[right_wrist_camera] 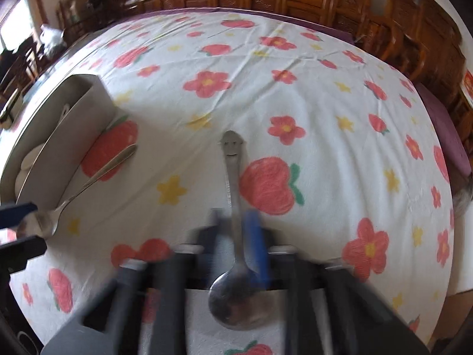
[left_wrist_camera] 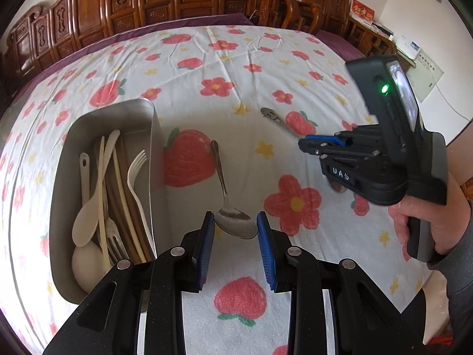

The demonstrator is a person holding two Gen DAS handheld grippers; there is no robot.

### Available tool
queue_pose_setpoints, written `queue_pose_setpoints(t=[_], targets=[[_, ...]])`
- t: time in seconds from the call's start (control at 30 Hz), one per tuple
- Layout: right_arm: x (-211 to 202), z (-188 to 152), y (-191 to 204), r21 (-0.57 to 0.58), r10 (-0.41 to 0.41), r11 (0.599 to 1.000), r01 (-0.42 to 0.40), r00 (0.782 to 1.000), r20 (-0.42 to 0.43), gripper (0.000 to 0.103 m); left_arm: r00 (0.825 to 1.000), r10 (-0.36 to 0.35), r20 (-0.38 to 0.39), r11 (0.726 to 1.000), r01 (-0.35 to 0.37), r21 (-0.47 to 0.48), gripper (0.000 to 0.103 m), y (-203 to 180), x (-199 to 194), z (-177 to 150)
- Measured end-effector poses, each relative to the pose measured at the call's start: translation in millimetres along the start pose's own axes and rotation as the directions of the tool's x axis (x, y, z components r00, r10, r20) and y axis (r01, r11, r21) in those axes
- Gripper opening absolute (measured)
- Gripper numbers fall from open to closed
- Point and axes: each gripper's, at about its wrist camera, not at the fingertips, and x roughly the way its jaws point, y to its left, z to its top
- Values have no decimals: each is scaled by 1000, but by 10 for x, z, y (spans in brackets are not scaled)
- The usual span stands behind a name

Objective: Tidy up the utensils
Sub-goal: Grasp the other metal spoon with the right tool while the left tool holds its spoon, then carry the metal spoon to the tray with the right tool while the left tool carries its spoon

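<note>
— Where is the left tool [left_wrist_camera: 235, 226] in relation to its spoon?

— Its two blue pads [left_wrist_camera: 267, 254] stand spread, one on each side of the bowl of a metal spoon [left_wrist_camera: 226, 204]. The bowl sits in the gap between the tips; whether the pads touch it I cannot tell. The handle runs away from the tool toward a printed strawberry on the flowered tablecloth [left_wrist_camera: 207, 59] that covers the surface.

— And the tray?

— A metal tray [left_wrist_camera: 153, 153] lies just to the left of that spoon. Inside it are cream-coloured plastic spoons [left_wrist_camera: 85, 219], a white plastic fork [left_wrist_camera: 136, 177] and other long utensils lying lengthwise.

— The right tool?

— The right tool [right_wrist_camera: 235, 230] is blurred, but its fingers are drawn in close about the neck of a second spoon with a smiling face on its handle end [right_wrist_camera: 233, 207]. The bowl lies back toward the camera, the smiling end points away across the cloth. It looks pinched. From the left camera the right tool [left_wrist_camera: 307, 145] is held in a hand [left_wrist_camera: 428, 216].
</note>
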Motion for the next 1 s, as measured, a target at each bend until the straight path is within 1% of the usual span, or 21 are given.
queue_pose_setpoints(t=[0.03, 0.23, 0.37, 0.6, 0.93, 0.97, 1.0], targets=[[-7, -17, 16, -5, -10, 1000, 10, 1000, -1, 7, 1000, -3, 4, 1000, 3, 2, 27, -1, -10, 5], [-104, -143, -11, 47, 22, 999, -22, 1000, 7, 7, 1000, -11, 12, 1000, 11, -2, 27, 14, -30, -2], [-208, -203, -29, 68, 34, 997, -36, 999, 31, 7, 999, -17, 32, 1000, 17, 4, 27, 12, -88, 8], [-384, -221, -60, 99, 51, 993, -58, 996, 75, 7, 997, -25, 73, 1000, 25, 3, 26, 47, -249, 77], [-530, -200, 6, 93, 49, 994, -59, 993, 107, 7, 992, -20, 121, 1000, 20, 2, 24, 67, -403, 185], [-538, -200, 10, 93, 48, 994, -59, 993, 109, 7, 992, -18, 125, 1000, 18, 2, 21, 71, -415, 195], [-552, -200, 18, 93, 47, 994, -58, 993, 111, 7, 992, -6, 129, 1000, 6, 4, 8, 72, -433, 198]])
